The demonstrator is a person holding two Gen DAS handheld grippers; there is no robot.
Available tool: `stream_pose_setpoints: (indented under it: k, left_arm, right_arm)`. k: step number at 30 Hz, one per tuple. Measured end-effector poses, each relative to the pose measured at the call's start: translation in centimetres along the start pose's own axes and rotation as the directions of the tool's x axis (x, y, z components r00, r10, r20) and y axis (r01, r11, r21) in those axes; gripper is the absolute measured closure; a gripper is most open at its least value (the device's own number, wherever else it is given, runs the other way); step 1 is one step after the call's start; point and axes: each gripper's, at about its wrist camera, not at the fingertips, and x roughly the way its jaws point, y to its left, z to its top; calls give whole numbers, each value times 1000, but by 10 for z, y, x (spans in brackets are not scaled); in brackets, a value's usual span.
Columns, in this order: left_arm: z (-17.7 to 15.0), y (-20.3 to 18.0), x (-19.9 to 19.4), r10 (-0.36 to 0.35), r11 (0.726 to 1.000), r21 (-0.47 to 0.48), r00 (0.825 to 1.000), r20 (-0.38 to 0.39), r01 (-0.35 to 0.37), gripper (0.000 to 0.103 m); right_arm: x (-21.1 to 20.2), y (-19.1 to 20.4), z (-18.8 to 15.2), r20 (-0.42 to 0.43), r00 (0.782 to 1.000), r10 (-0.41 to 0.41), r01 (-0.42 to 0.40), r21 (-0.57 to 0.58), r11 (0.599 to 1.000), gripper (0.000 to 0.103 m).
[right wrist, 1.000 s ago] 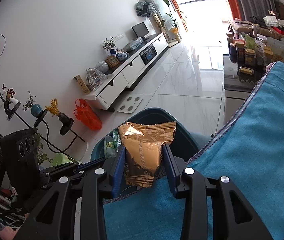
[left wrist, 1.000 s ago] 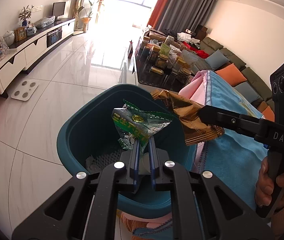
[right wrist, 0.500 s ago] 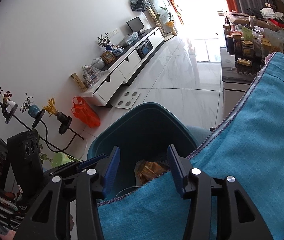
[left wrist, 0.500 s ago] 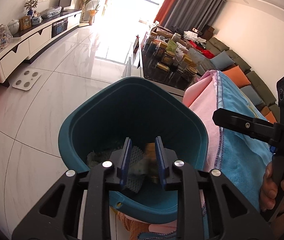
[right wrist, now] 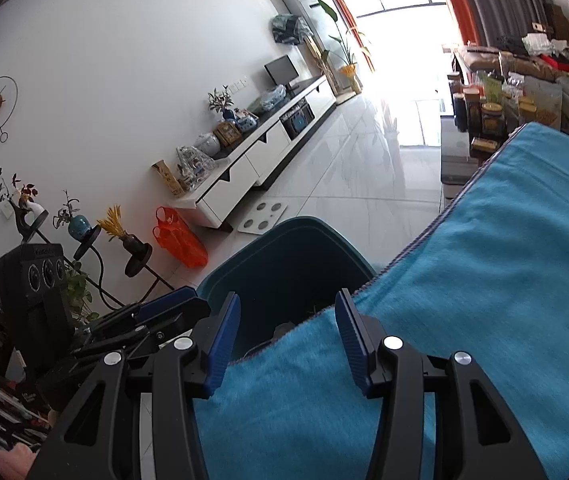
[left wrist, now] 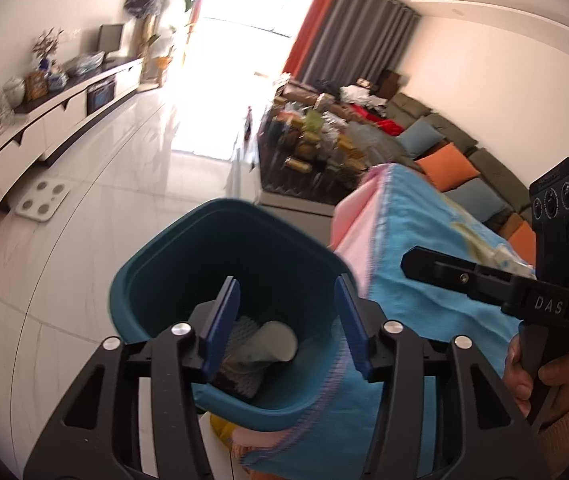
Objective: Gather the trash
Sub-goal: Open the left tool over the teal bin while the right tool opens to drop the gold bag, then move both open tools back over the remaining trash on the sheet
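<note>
A teal trash bin [left wrist: 188, 264] stands on the floor beside the table with the blue cloth [left wrist: 436, 280]. Grey and white trash [left wrist: 260, 348] lies at its bottom. My left gripper [left wrist: 286, 324] is open and empty above the bin's near rim. My right gripper [right wrist: 286, 334] is open and empty over the cloth's edge, next to the bin [right wrist: 284, 256]. The right gripper also shows in the left wrist view [left wrist: 416, 260], and the left gripper in the right wrist view [right wrist: 164, 312]. Pale wrappers [left wrist: 500, 256] lie on the cloth behind the right gripper.
A white floor scale [left wrist: 42, 200] lies near a long white TV cabinet [left wrist: 44, 120]. A dark low table [left wrist: 316, 160] crowded with jars stands beyond the cloth table, with a sofa and cushions [left wrist: 448, 164] behind. An orange bag [right wrist: 180, 240] sits by the wall.
Both grippers opened and dropped their wrappers, the green one and the gold one, into the bin. Both have since opened wider and lifted a little.
</note>
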Motion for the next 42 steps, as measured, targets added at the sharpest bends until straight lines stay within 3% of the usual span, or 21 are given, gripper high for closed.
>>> stream_pose_setpoints:
  k: [8,20,28,42]
  left_arm:
    - [-2,-64,-7,-115,987,116,993,8,113,44]
    - [-31,-158,21,-276,930,222,955,-108,294,43]
    - [-53,-210,36,-333,884,279,924,-189,376,43]
    - [-72,-280,57,-376,815,353,883,-281,460,43]
  right_arm:
    - [-61,-10,-20,84,995,-48,52,-43,998,55]
    - [-145,-56,-75,157,967,-200,194,50,980,55]
    - [-193,-90,-119,188,935,-303,274,163,948,54]
    - [-274,-141,-168,259,850,-458,361,346,866,54]
